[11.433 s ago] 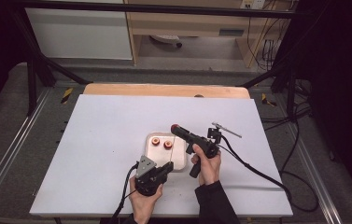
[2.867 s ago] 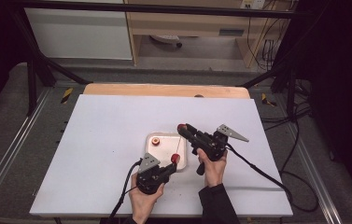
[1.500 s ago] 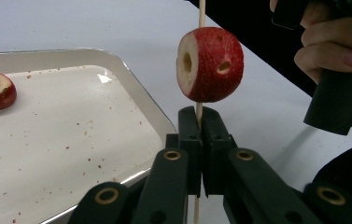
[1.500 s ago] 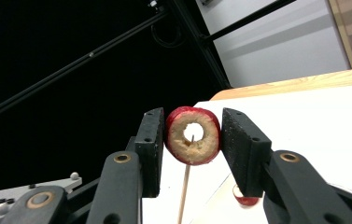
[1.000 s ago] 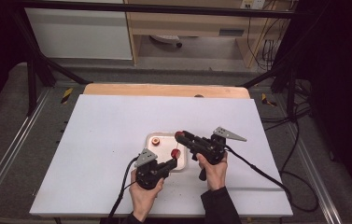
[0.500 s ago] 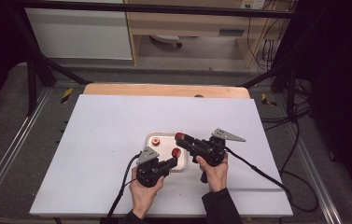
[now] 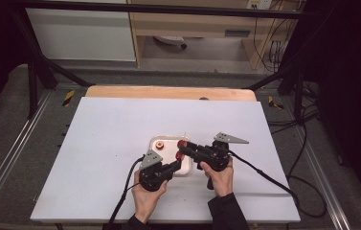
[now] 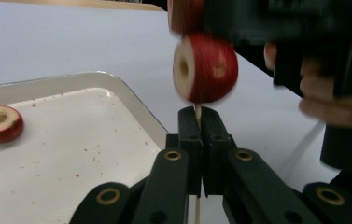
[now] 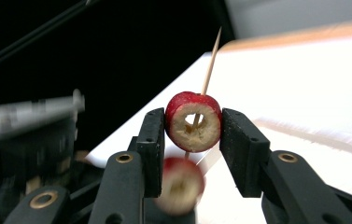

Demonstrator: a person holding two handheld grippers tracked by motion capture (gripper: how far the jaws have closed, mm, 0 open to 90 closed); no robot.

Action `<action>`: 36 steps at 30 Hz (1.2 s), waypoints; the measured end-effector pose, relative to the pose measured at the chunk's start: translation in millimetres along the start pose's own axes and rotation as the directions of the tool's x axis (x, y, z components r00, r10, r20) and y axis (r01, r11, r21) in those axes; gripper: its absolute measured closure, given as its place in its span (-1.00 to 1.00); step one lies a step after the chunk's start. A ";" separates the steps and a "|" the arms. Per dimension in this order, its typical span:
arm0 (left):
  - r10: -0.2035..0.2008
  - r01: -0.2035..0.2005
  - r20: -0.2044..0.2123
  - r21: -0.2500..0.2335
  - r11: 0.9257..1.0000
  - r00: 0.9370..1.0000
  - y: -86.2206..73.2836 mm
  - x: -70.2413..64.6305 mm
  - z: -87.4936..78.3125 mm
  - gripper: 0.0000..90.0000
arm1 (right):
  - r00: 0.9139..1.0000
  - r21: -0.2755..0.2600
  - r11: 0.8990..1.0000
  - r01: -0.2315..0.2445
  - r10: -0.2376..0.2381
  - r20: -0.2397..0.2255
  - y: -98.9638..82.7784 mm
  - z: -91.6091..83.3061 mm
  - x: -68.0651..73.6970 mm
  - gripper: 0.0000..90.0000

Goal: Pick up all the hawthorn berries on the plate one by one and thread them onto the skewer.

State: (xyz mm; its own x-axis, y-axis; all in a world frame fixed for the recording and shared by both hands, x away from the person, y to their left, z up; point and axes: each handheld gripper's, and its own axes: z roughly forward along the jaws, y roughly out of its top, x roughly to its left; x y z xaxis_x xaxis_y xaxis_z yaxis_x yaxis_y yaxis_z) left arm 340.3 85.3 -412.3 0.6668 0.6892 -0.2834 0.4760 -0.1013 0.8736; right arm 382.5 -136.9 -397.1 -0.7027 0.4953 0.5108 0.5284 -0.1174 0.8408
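My left gripper [image 8: 200, 116] is shut on a thin wooden skewer [image 8: 197, 111] that points up. A red cored fruit piece [image 8: 205, 67] is threaded on it just above the jaws. My right gripper [image 9: 192, 126] is shut on a second red fruit ring [image 9: 193, 120], and the skewer [image 9: 211, 60] passes through its hole and sticks out beyond. The threaded piece [image 9: 180, 184] hangs blurred below. In the high view, both grippers meet over the right edge of the white tray [image 7: 166, 142]: left gripper [image 7: 178, 160], right gripper [image 7: 183, 143]. A third fruit piece [image 7: 158, 143] lies on the tray.
The tray sits mid-table on the white tabletop [image 7: 111, 129], with a wooden strip [image 7: 168, 92] along the far edge. Cables trail from both grippers toward the near edge and the right. Red crumbs speckle the tray floor [image 8: 47, 163].
Since the oldest frame, one of the two fruit pieces has left the tray, and the grippers have come together over its right edge. Over the last second nothing has visibly moved.
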 end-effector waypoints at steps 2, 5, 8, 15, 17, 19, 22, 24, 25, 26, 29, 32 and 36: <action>0.008 -0.008 -0.009 -0.001 1.000 1.000 0.2 -0.5 -1.1 0.97 | 1.000 -0.009 1.000 0.010 -0.010 -0.001 -0.7 -0.4 1.1 0.37; 0.013 -0.013 -0.017 0.009 1.000 1.000 0.1 0.4 -0.3 0.96 | 1.000 -0.010 1.000 0.007 -0.007 0.004 -1.3 0.5 1.6 0.37; 0.027 -0.027 -0.026 0.013 1.000 0.999 -0.5 1.3 -1.0 0.96 | 1.000 -0.005 1.000 0.020 -0.020 0.008 -1.3 0.4 1.8 0.35; 0.046 -0.044 -0.064 0.028 0.999 0.997 -4.5 8.8 -8.0 0.96 | 0.996 0.008 0.998 0.057 -0.058 0.063 6.1 -6.2 0.3 -0.09; 0.064 -0.061 -0.072 0.043 0.997 0.995 -5.9 11.0 -11.1 0.96 | 0.994 0.027 0.997 0.070 -0.072 0.082 7.7 -7.2 -1.3 -0.21; 0.072 -0.068 -0.085 0.051 0.996 0.994 -7.7 13.5 -14.2 0.96 | 0.992 0.059 0.995 0.079 -0.085 0.095 8.6 -7.5 -3.1 -0.34; 0.082 -0.076 -0.095 0.063 0.995 0.992 -10.1 18.1 -20.3 0.96 | 0.985 0.112 0.989 0.099 -0.113 0.129 8.9 -7.1 -6.8 -0.51; 0.082 -0.075 -0.101 0.069 0.995 0.991 -11.1 20.9 -24.3 0.96 | 0.980 0.150 0.982 0.119 -0.140 0.142 8.4 -7.1 -8.6 -0.60; 0.085 -0.077 -0.102 0.072 0.994 0.991 -11.4 21.9 -25.9 0.96 | 0.975 0.170 0.977 0.130 -0.157 0.154 8.2 -6.9 -9.8 -0.65; 0.086 -0.079 -0.103 0.073 0.994 0.991 -11.7 22.7 -27.6 0.96 | 0.973 0.184 0.974 0.133 -0.163 0.162 8.1 -6.9 -10.3 -0.69; 0.102 -0.093 -0.105 0.090 0.992 0.989 -13.3 26.5 -34.4 0.96 | 0.962 0.239 0.958 0.158 -0.204 0.181 7.7 -6.6 -13.3 -0.77; 0.103 -0.093 -0.107 0.096 0.991 0.989 -15.8 31.9 -40.9 0.96 | 0.954 0.291 0.941 0.171 -0.232 0.191 7.1 -6.4 -15.3 -0.82; 0.106 -0.093 -0.113 0.115 0.989 0.988 -19.6 38.0 -48.5 0.96 | 0.951 0.349 0.921 0.175 -0.250 0.183 6.0 -5.0 -17.6 -0.84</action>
State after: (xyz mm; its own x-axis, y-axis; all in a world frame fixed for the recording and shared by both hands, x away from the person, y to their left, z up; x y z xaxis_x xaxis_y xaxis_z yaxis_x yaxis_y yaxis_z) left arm 328.5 148.2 -421.0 0.6440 0.7516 -0.1427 0.4748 -0.2465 0.8448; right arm 395.7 -150.7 -400.1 -0.7132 0.6574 0.2432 0.5298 0.2785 0.8011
